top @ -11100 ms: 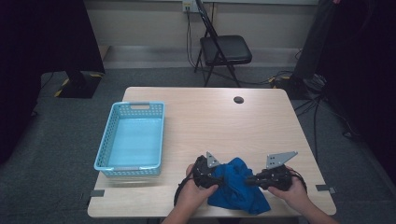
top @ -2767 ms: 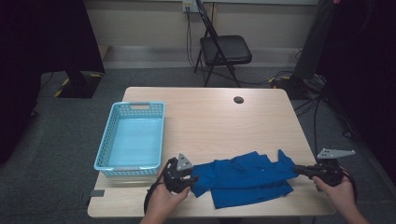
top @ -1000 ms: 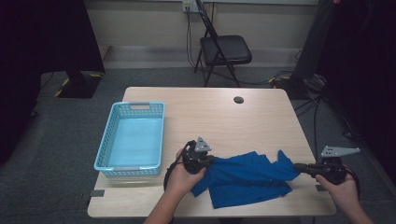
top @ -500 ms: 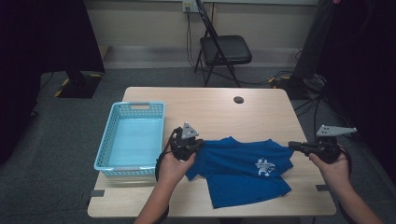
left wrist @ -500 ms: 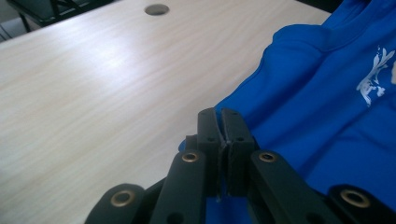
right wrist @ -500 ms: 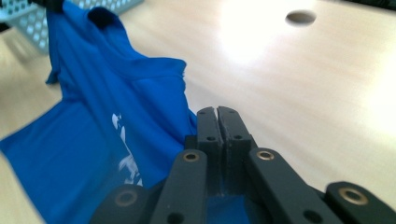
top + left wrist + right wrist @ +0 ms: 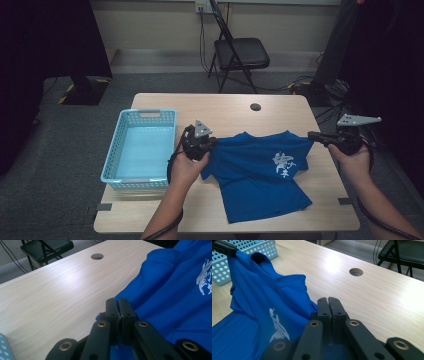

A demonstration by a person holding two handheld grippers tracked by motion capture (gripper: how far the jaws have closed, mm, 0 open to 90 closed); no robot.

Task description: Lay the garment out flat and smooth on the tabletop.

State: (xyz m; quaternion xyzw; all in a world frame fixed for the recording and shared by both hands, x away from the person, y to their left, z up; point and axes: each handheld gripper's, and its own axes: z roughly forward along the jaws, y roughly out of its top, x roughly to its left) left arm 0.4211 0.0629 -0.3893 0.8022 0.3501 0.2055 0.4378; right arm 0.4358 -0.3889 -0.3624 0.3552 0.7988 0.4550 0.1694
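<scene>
On the left side of the wooden table [image 7: 150,210] sits a light blue plastic basket [image 7: 140,148] with perforated walls, one of its corners also showing at the top left of the right gripper view. Just right of the basket, the left gripper [image 7: 212,143] is held in the person's left hand [image 7: 188,166], with a grey three-cornered plate on top and a black cable looping below it. Its jaws are pressed together on the edge of a blue T-shirt [image 7: 260,170] at one sleeve or shoulder; in the left gripper view the two black jaws meet with blue cloth caught between them. The shirt spreads across the middle of the table, stretched between the two grippers, with a white print [image 7: 283,164] on its chest facing up and its lower hem lying toward the near edge. Beyond the shirt, a round hole [image 7: 255,107] sits in the tabletop near the far edge. At the right edge of the table, the right gripper [image 7: 311,135], held in the right hand [image 7: 351,159], has its jaws closed on the other side of the shirt, the cloth running under them in the right gripper view. Behind the table, a black folding chair [image 7: 239,52] stands on the grey floor.
</scene>
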